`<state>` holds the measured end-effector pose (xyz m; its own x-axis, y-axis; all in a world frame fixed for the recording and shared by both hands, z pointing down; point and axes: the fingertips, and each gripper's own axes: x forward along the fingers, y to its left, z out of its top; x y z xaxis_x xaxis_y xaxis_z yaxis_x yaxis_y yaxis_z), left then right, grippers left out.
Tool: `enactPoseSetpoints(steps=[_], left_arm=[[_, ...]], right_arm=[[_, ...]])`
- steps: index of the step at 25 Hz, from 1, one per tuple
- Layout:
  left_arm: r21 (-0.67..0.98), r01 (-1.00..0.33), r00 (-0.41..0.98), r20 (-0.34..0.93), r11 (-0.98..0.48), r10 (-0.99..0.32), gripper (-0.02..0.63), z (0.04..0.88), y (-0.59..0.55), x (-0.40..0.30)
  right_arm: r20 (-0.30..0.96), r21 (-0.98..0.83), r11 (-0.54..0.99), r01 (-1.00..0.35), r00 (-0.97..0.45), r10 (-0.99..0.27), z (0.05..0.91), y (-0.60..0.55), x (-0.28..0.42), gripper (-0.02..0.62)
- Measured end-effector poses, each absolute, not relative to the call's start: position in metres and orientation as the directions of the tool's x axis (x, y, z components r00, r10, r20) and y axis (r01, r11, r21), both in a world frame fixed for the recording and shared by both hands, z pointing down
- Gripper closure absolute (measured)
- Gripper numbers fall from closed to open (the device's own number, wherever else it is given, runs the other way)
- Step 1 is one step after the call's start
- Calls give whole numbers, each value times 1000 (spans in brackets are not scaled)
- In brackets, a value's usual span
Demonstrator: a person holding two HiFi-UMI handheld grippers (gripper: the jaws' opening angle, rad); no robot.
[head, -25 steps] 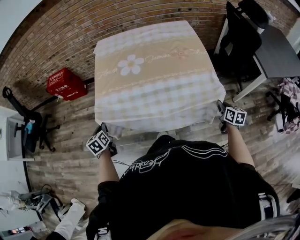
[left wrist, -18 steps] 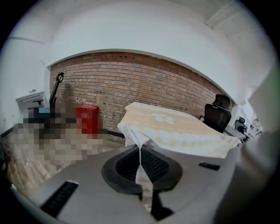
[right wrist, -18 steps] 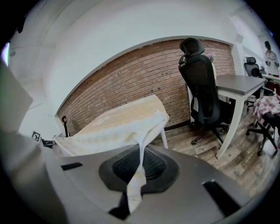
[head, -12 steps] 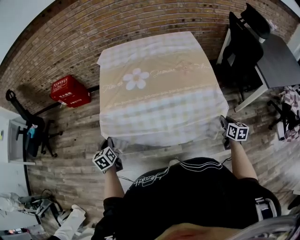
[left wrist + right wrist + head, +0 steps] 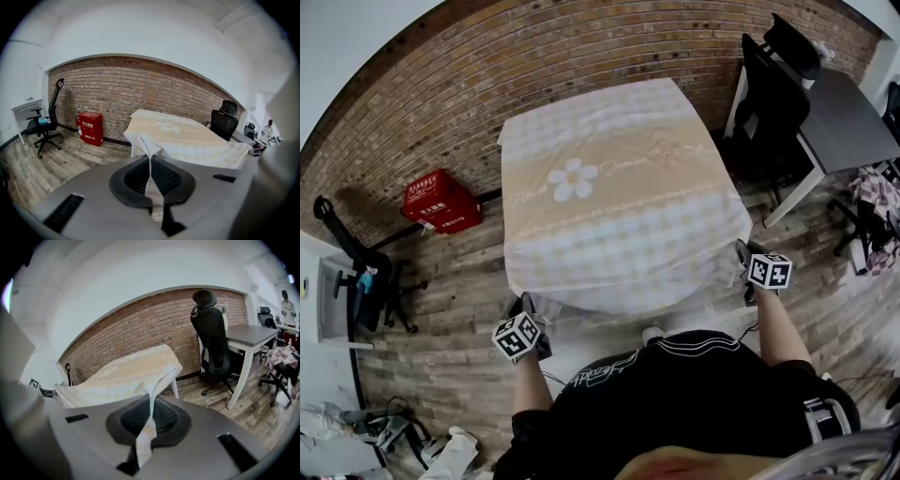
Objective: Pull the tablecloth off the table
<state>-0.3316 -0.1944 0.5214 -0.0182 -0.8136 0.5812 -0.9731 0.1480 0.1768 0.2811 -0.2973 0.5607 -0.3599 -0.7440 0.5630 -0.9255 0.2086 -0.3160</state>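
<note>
Beige checked tablecloth (image 5: 619,197) lies spread over the whole table (image 5: 174,386), running straight ahead from the jaws, with the left gripper (image 5: 532,309) clamped on its near left corner and the right gripper (image 5: 741,258) clamped on its near right corner, both equally close.

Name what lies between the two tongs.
The near hem of the tablecloth spans from the left tongs to the right tongs, each shut on a corner; head view shows it.
</note>
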Motion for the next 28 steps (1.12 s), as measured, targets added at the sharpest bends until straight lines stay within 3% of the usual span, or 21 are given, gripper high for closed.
enactPoseSetpoints(steps=[28], left_arm=[[181, -981, 39, 549, 73, -835, 600, 515, -104, -319]], right_arm=[[514, -326, 187, -927, -340, -788, 548, -192, 273, 597]])
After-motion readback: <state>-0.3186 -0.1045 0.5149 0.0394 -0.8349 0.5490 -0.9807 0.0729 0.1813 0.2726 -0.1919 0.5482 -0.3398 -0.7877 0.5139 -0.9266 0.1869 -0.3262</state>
